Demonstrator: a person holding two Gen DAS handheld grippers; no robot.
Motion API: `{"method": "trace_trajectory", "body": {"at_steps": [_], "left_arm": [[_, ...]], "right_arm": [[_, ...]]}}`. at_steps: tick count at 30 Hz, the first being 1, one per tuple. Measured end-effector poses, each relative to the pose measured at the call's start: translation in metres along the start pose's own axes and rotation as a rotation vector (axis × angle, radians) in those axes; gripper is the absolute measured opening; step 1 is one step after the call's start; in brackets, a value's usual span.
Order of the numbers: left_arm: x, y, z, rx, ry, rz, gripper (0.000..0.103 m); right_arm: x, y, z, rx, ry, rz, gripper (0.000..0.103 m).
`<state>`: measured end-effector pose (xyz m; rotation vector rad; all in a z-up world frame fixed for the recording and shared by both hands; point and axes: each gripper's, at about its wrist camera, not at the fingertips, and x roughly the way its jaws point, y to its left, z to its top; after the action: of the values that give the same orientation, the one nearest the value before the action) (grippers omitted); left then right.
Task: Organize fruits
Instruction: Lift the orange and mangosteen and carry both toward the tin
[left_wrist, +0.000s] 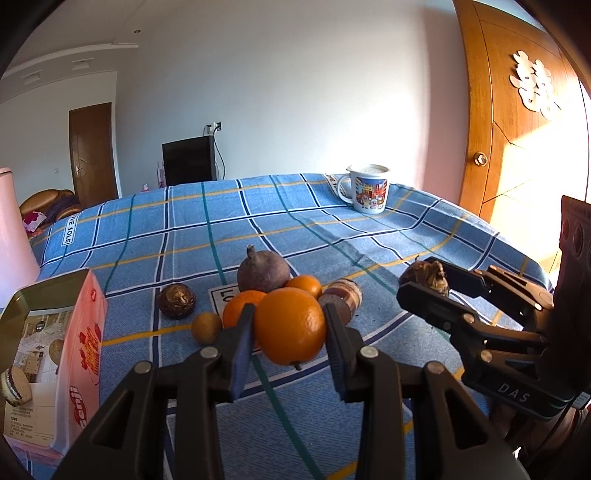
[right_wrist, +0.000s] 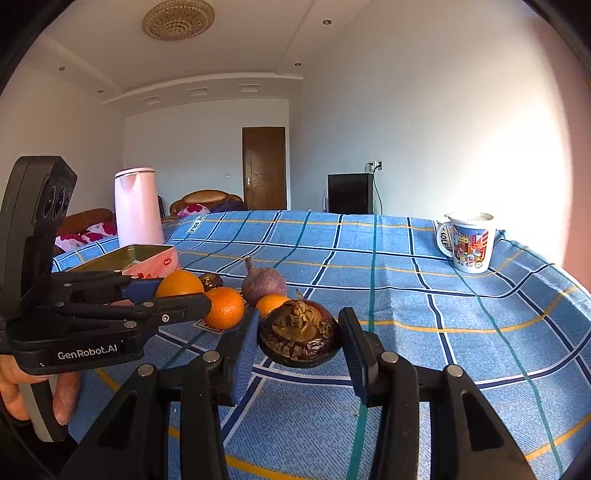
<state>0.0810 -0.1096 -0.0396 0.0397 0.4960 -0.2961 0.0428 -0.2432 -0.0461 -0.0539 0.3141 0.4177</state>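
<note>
My left gripper (left_wrist: 290, 326) is shut on a large orange (left_wrist: 290, 325) and holds it just above the blue checked tablecloth (left_wrist: 258, 221). Behind it lie a purple passion fruit (left_wrist: 263, 271), two smaller oranges (left_wrist: 240, 306), a small yellow-brown fruit (left_wrist: 206, 327) and a dark mangosteen (left_wrist: 176, 301). My right gripper (right_wrist: 299, 338) is shut on another dark mangosteen (right_wrist: 299, 334) and holds it above the cloth, to the right of the pile. In the left wrist view the right gripper (left_wrist: 424, 286) carries that mangosteen (left_wrist: 424, 277).
A pink snack box (left_wrist: 74, 354) with an open tin stands at the left. A small round jar (left_wrist: 345, 293) lies beside the fruit. A cartoon mug (left_wrist: 367, 186) stands at the far right of the table. A pink kettle (right_wrist: 136, 206) stands at the far left.
</note>
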Motion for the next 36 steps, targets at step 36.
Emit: {"method": "trace_trajectory", "body": {"at_steps": [36], "left_arm": [[-0.017,-0.006,-0.002,0.039,-0.122,0.048,0.038]], "right_arm": [[-0.013,0.001,-0.003,-0.015,-0.096,0.013,0.046]]}}
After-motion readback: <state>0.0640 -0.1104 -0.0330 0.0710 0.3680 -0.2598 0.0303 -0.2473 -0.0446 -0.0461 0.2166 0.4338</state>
